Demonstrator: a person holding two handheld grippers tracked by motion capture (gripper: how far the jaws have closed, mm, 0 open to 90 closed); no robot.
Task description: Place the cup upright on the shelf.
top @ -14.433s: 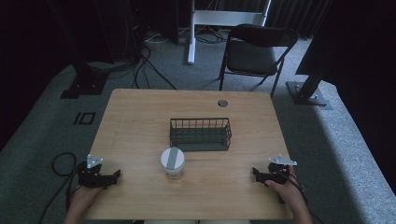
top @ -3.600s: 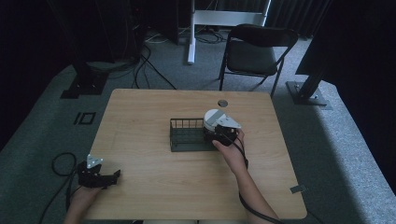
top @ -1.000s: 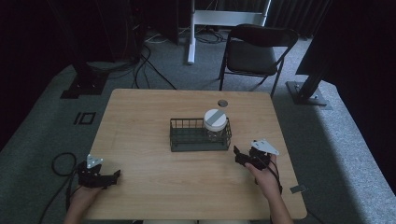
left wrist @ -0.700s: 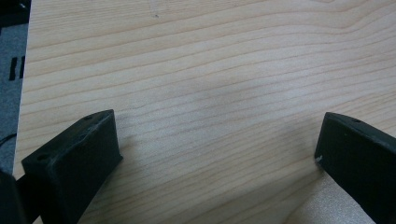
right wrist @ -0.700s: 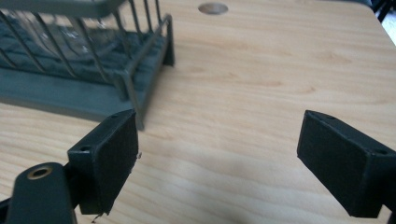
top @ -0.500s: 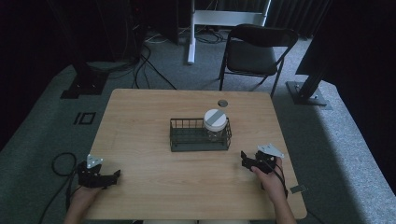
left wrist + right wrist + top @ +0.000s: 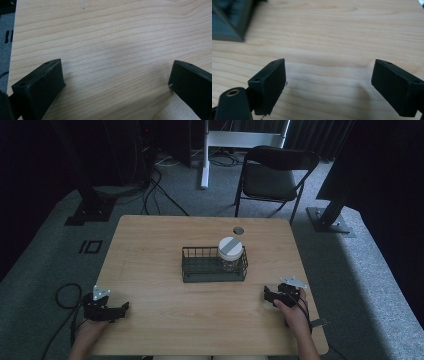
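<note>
A clear jar with a white lid stands upright in the right end of a dark wire basket at the middle of the wooden table. My right gripper rests near the table's front right, right of and nearer than the basket, open, with bare wood between its jaws. A corner of the basket shows at the upper left of the right gripper view. My left gripper lies at the front left corner, open over bare wood.
A round grommet hole sits near the table's far edge. A folding chair stands behind the table, with a white desk frame and cables on the floor. A black stand base is at the right.
The jar went from the table's front into the basket, carried by the right gripper. That gripper then let go and drew back to the front right. The left gripper stayed put.
</note>
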